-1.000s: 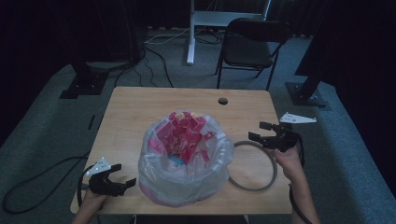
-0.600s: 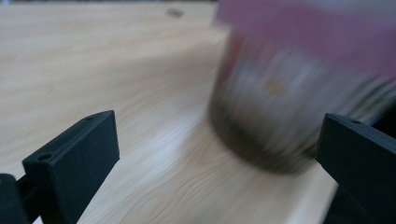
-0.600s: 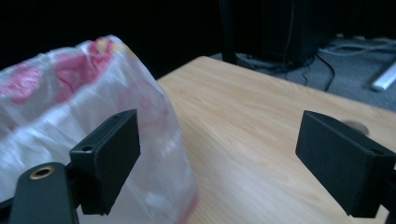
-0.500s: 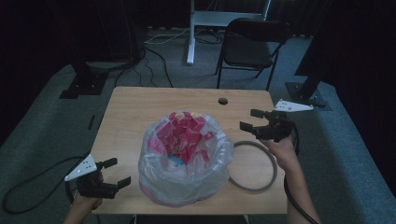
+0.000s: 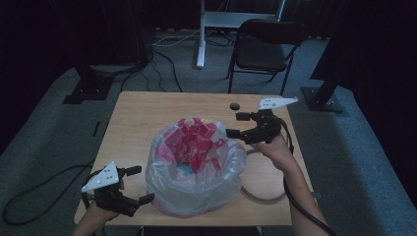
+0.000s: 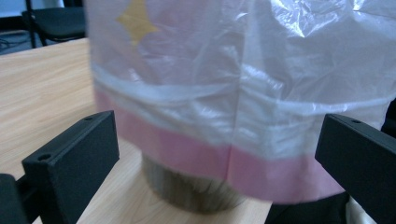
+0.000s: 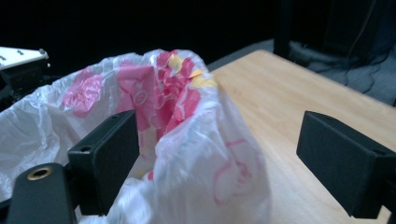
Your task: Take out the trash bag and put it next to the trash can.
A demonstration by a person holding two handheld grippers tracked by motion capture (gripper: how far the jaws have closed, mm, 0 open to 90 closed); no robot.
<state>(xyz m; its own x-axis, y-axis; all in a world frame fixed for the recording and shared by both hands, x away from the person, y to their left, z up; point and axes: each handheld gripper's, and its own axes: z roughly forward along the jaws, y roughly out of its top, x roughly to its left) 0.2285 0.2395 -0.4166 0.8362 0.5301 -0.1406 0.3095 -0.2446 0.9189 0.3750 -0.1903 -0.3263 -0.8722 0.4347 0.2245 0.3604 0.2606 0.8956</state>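
A plastic bag (image 5: 196, 167), clear over a pink and white lining, is seen at the centre of the high view, standing on the table (image 5: 142, 118). The left gripper (image 5: 140, 186) is held at the lower left of that frame, just beside the bag's base, its jaws wide apart and holding nothing. The right gripper (image 5: 235, 125) is held at the bag's upper right rim, jaws spread wide with the rim between them, ungripped. A grey ring (image 5: 263, 196) lies at the bag's right.

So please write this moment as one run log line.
left gripper: open, near clear plastic bag | right gripper: open, at bag rim
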